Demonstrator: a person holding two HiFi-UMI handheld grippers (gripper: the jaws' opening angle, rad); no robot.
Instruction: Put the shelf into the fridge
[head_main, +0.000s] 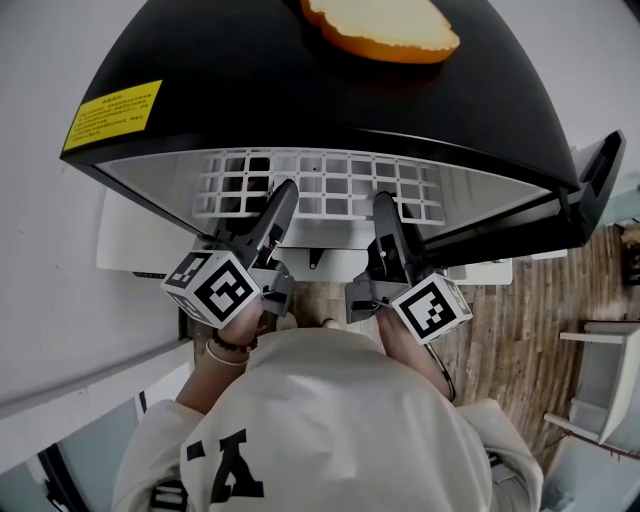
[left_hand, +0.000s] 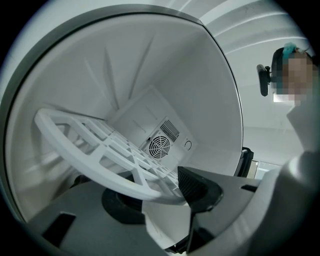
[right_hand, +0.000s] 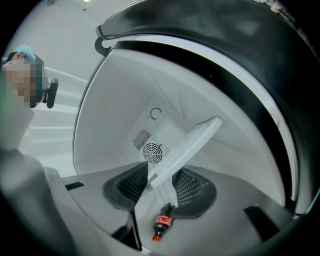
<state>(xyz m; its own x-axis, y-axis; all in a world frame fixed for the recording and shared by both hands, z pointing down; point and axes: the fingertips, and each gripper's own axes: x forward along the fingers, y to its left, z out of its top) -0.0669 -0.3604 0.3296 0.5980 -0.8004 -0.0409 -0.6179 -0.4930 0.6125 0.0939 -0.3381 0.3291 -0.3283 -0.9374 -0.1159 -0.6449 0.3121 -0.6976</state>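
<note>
The white grid shelf (head_main: 330, 185) lies partly inside the black fridge (head_main: 300, 90), its front edge towards me. My left gripper (head_main: 275, 205) is shut on the left part of that edge, my right gripper (head_main: 385, 215) on the right part. In the left gripper view the shelf (left_hand: 100, 150) slopes across the white cavity, and its rim runs between the dark pads (left_hand: 197, 187) of my left gripper (left_hand: 160, 195). In the right gripper view the shelf (right_hand: 187, 147) shows edge-on, clamped in my right gripper (right_hand: 162, 182).
A small cola bottle (right_hand: 161, 227) lies on the fridge floor below the shelf. A round fan vent (left_hand: 160, 146) sits in the back wall. The fridge door (head_main: 595, 185) stands open at the right. An orange-rimmed object (head_main: 380, 25) rests on the fridge top.
</note>
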